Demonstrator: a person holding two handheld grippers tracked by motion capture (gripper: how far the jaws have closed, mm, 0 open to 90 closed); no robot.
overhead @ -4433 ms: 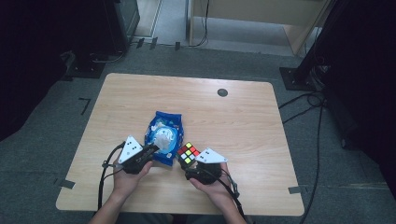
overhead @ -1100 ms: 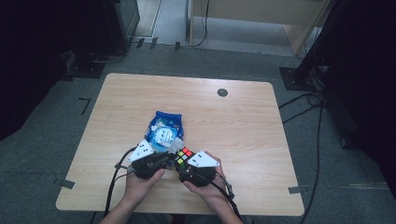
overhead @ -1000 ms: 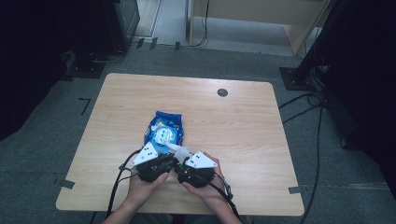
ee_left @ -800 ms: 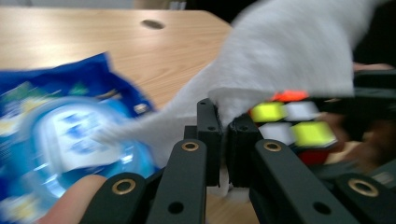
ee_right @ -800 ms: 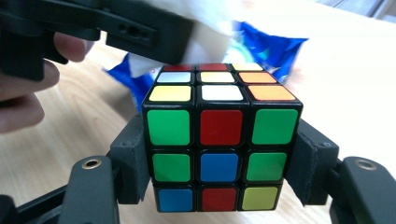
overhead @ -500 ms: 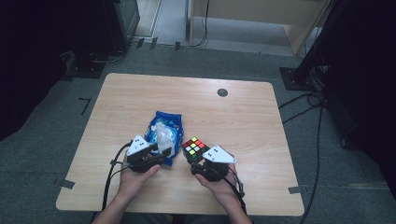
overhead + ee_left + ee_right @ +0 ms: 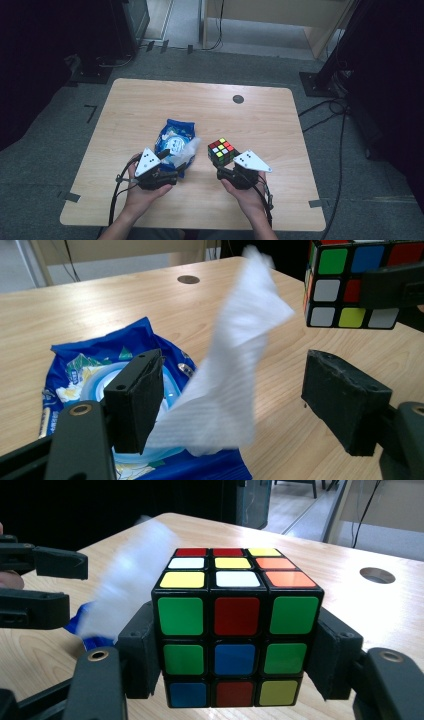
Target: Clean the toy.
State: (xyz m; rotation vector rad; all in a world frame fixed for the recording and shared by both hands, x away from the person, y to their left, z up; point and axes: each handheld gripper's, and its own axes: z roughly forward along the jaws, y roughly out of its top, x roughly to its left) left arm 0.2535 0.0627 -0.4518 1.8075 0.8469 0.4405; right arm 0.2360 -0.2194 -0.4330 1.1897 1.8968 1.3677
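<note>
A scrambled colour cube [image 7: 221, 151] is held just above the wooden table [image 7: 250, 125], and my right gripper [image 7: 226, 165] is shut on its two sides. In the right gripper view the cube [image 7: 235, 615] sits between both pads. A blue wipes packet [image 7: 172, 137] lies flat at centre left. A white wipe [image 7: 240, 350] stands up out of the packet [image 7: 90, 370]. My left gripper [image 7: 235, 385] has just been opening. The wipe leans by one pad and the other pad is well clear of it. The cube [image 7: 350, 285] hangs beyond it at the upper right.
A round cable hole [image 7: 238, 99] sits near the table's far edge. Black stands and cables [image 7: 340, 120] lie on the floor to the right. Bare wood stretches across the far half and the right side of the table.
The two grippers, close together a second ago, have parted. My right gripper carried the cube to the right and slightly up. My left gripper's jaws opened and let go of the wipe.
</note>
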